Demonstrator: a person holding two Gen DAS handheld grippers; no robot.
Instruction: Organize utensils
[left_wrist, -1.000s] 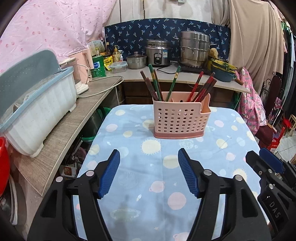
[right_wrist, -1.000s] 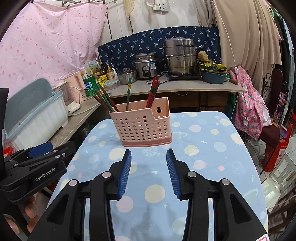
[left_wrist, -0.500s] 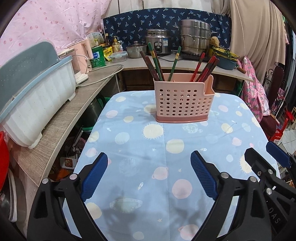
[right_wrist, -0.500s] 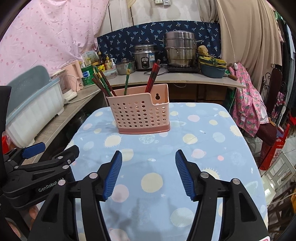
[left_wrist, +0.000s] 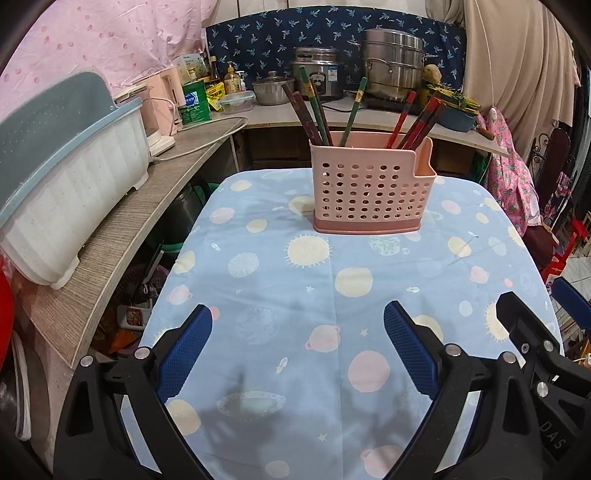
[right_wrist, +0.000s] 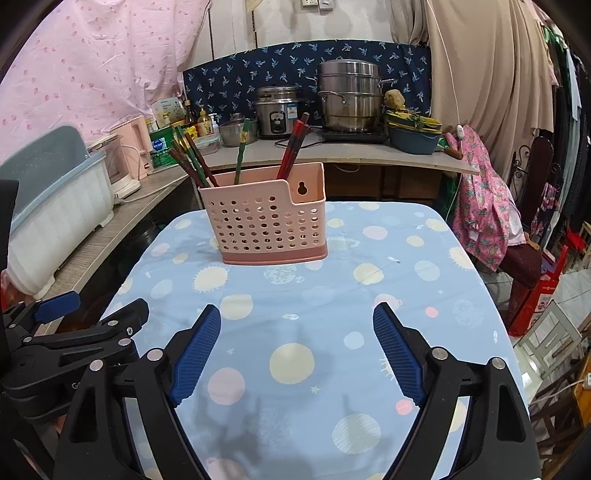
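On the table (left_wrist: 258, 332), well ahead of both grippers, sticks (left_wrist: 417, 122) stand in the basket (left_wrist: 369, 195); they look thin, stiff, light, maybe slippery; pinch one near its top; left gripper (left_wrist: 297, 354) and right gripper (right_wrist: 295, 350) have just been opening, nothing between.

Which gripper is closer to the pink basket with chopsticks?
Cannot tell; about equal. Left gripper and right gripper are side by side, short of the pink basket, apart from it, fingers open.
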